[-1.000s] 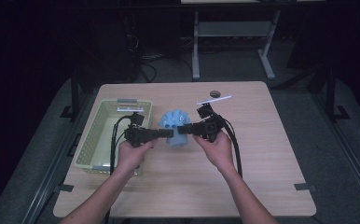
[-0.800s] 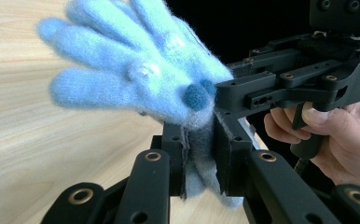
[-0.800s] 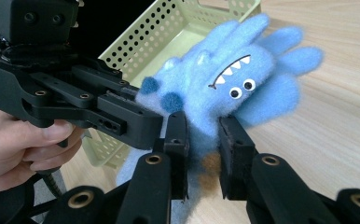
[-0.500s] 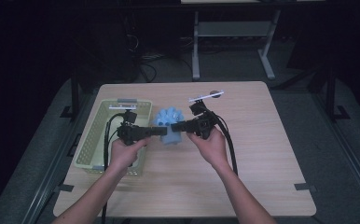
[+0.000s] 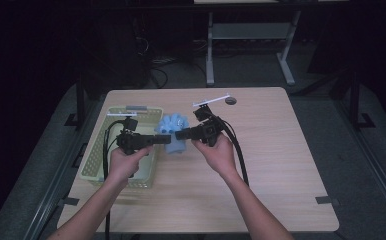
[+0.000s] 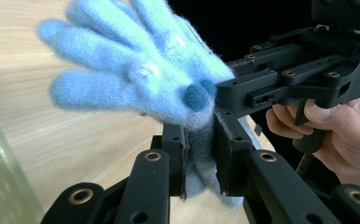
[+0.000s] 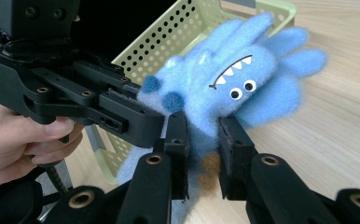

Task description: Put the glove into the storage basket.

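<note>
A fuzzy blue monster toy (image 5: pixel 176 125) with several stubby arms, googly eyes and white teeth (image 7: pixel 225 84) hangs just above the table, by the right rim of a pale green perforated basket (image 5: pixel 93 150). My left gripper (image 5: pixel 167 140) comes in from the left, shut on the toy's lower end (image 6: pixel 200 154). My right gripper (image 5: pixel 178 134) meets it from the right, its jaws pressed on the same lower end (image 7: pixel 201 140). The two sets of jaws cross close together. In the left gripper view the toy (image 6: pixel 136 74) spreads above the jaws.
The basket (image 7: pixel 178 37) sits at the table's left side, with my left hand over it. A thin white strip (image 5: pixel 211 101) and a round cable hole (image 5: pixel 231 100) lie at the back of the wooden table (image 5: pixel 281 165). Behind it stand a dark floor and a desk frame.
Both hands have carried the toy together a little to the left, nearer the basket. Both grips look unchanged.
</note>
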Demonstrator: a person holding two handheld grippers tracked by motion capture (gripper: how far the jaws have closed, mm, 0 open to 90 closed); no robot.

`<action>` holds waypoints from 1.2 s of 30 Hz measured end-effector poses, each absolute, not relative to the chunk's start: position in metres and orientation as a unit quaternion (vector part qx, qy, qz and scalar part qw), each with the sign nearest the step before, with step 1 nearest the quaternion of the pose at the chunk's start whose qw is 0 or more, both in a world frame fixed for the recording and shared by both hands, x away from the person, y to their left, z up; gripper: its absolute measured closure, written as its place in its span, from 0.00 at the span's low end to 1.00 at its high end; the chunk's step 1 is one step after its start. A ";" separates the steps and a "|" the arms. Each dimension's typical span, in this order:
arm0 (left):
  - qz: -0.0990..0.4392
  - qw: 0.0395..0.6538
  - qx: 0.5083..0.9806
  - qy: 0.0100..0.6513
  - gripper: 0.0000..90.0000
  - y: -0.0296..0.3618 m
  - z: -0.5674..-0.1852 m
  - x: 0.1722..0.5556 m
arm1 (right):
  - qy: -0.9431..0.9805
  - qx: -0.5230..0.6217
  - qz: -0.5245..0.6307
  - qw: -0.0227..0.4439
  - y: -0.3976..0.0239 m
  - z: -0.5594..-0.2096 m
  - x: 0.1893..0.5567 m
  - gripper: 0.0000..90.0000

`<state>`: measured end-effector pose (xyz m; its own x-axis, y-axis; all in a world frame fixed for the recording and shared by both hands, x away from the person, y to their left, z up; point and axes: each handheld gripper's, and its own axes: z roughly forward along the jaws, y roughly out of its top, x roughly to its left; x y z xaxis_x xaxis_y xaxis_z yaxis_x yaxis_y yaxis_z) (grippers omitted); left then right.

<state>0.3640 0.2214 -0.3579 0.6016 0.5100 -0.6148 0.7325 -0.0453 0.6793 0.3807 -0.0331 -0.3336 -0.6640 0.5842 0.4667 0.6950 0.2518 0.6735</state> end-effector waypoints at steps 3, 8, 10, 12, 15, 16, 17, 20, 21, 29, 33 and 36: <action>-0.104 0.539 0.713 0.437 0.84 0.227 -0.356 0.363 | -0.790 -0.402 -0.459 0.059 -0.028 -0.332 0.382 0.85; -0.100 0.537 0.713 0.439 0.84 0.236 -0.355 0.363 | -0.792 -0.397 -0.461 0.061 -0.019 -0.330 0.384 0.85; -0.098 0.536 0.715 0.438 0.84 0.238 -0.354 0.363 | -0.792 -0.396 -0.461 0.063 -0.017 -0.329 0.384 0.85; -0.098 0.536 0.714 0.439 0.84 0.241 -0.354 0.363 | -0.792 -0.395 -0.461 0.065 -0.014 -0.330 0.385 0.85; -0.097 0.537 0.710 0.445 0.84 0.249 -0.353 0.363 | -0.792 -0.391 -0.464 0.067 -0.006 -0.329 0.387 0.84; -0.097 0.537 0.710 0.445 0.84 0.249 -0.353 0.363 | -0.792 -0.391 -0.464 0.067 -0.006 -0.329 0.387 0.84; -0.096 0.538 0.710 0.444 0.84 0.251 -0.352 0.363 | -0.793 -0.389 -0.465 0.067 -0.005 -0.329 0.387 0.85; -0.094 0.539 0.707 0.447 0.84 0.257 -0.351 0.362 | -0.792 -0.388 -0.466 0.070 0.001 -0.328 0.388 0.85; -0.093 0.538 0.708 0.447 0.84 0.259 -0.351 0.362 | -0.792 -0.385 -0.468 0.068 0.006 -0.327 0.389 0.85; -0.084 0.533 0.707 0.457 0.85 0.280 -0.350 0.361 | -0.790 -0.382 -0.473 0.082 0.025 -0.329 0.393 0.85; -0.080 0.529 0.708 0.462 0.85 0.289 -0.349 0.359 | -0.793 -0.377 -0.471 0.085 0.034 -0.329 0.394 0.85; -0.076 0.528 0.708 0.464 0.85 0.297 -0.347 0.358 | -0.795 -0.369 -0.473 0.085 0.045 -0.329 0.395 0.85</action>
